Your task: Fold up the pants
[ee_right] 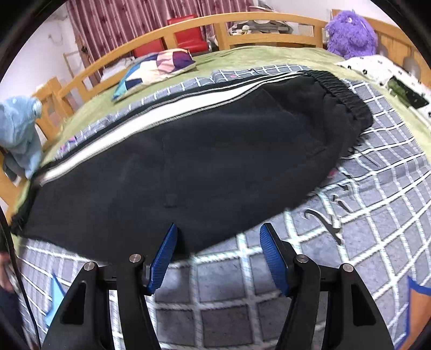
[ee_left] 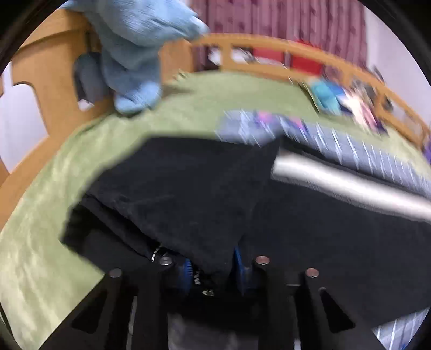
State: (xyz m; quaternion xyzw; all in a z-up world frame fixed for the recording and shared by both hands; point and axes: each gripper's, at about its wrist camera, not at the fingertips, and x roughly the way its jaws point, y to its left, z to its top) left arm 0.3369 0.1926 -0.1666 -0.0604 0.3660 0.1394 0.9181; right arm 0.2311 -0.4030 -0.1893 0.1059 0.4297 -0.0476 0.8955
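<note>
Black pants [ee_right: 204, 161] with a white side stripe [ee_right: 150, 118] lie folded lengthwise on a grey checked blanket [ee_right: 350, 215], waistband [ee_right: 342, 91] at the far right. My right gripper [ee_right: 218, 250] is open and empty just before the near edge of the pants. In the left wrist view my left gripper [ee_left: 212, 269] is shut on the leg end of the black pants [ee_left: 188, 204] and holds it lifted, the fabric bunched between the blue pads [ee_left: 186, 269]. The view is motion-blurred.
A green bedspread [ee_left: 80, 161] covers the bed, ringed by a wooden rail [ee_right: 242, 24]. A light blue plush [ee_left: 134, 53] sits at the foot, a purple plush [ee_right: 350, 29] and a patchwork cushion [ee_right: 159, 67] farther off.
</note>
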